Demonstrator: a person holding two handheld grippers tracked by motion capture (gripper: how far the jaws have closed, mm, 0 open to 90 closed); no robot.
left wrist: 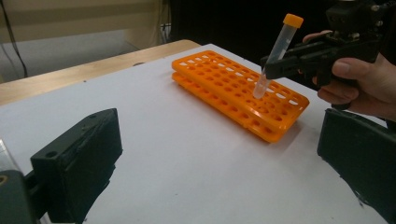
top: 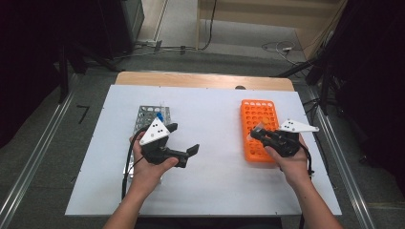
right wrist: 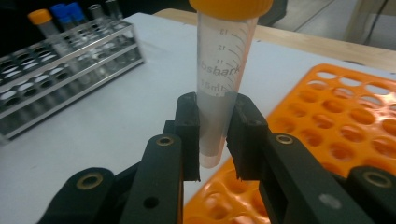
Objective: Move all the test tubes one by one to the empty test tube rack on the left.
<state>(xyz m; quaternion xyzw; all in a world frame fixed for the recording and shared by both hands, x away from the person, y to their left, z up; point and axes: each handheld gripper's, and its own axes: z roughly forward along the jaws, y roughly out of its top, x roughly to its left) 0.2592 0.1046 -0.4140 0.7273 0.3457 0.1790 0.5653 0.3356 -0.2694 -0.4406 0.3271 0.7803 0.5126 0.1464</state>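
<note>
My right gripper (right wrist: 215, 140) is shut on a clear tube with an orange cap (right wrist: 224, 88), held upright with its tip just above the left edge of the orange rack (right wrist: 355, 121). In the left gripper view the same tube (left wrist: 275, 53) hangs tilted over the orange rack (left wrist: 233, 88), pinched by the right gripper (left wrist: 273, 70). From above, the right gripper (top: 258, 134) sits over the orange rack (top: 255, 112). My left gripper (top: 184, 138) stands open over the white mat with nothing between its jaws, right of the metal rack (top: 143, 117).
The metal rack (right wrist: 60, 70) holds tubes with blue and orange caps at its far end. A white mat (top: 210, 181) covers the wooden table (top: 200, 78). Floor rails and cables lie beyond the table.
</note>
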